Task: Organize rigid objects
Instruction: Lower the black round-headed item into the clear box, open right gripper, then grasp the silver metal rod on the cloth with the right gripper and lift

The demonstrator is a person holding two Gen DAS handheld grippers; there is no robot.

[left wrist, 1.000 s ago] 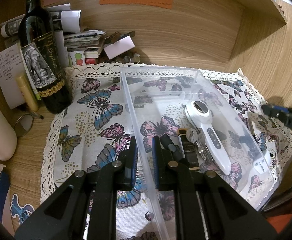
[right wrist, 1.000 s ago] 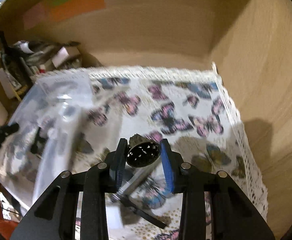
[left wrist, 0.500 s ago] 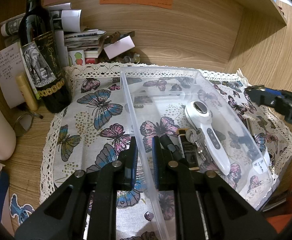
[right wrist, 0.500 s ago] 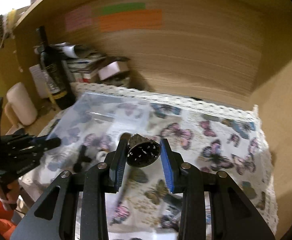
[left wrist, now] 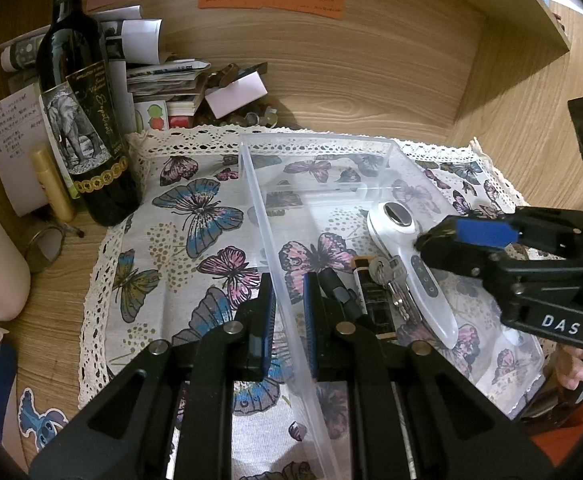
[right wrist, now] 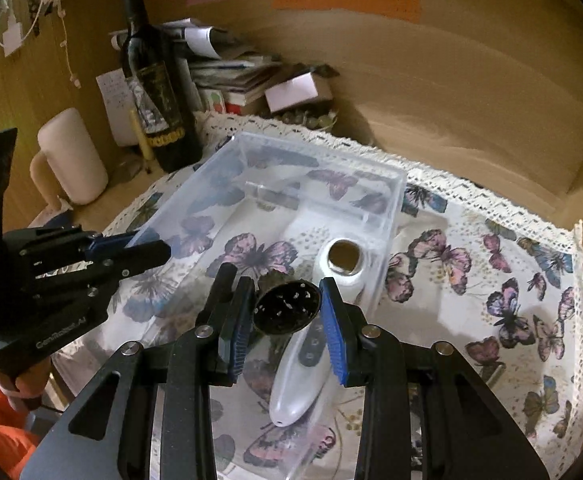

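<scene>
A clear plastic box (left wrist: 315, 138) (right wrist: 323, 158) sits on a butterfly cloth. Inside lie a white handheld device (left wrist: 409, 256) (right wrist: 311, 360), a bunch of keys (left wrist: 387, 276) and a dark lighter-like stick (left wrist: 371, 300). My left gripper (left wrist: 287, 304) is shut on the box's left wall. My right gripper (right wrist: 285, 316) is shut on a round dark brush head (right wrist: 287, 310) and holds it above the box, over the white device. The right gripper also shows in the left wrist view (left wrist: 435, 240).
A wine bottle (left wrist: 85, 120) (right wrist: 159, 108) stands at the back left beside stacked papers (left wrist: 163, 80). A cream cylinder (right wrist: 71, 156) stands at the far left. Wooden walls close the back and right. The cloth (right wrist: 491, 280) lies under the box and spreads right of it.
My right gripper has carried the brush head left from the open cloth to above the box. The left gripper has stayed clamped on the box wall.
</scene>
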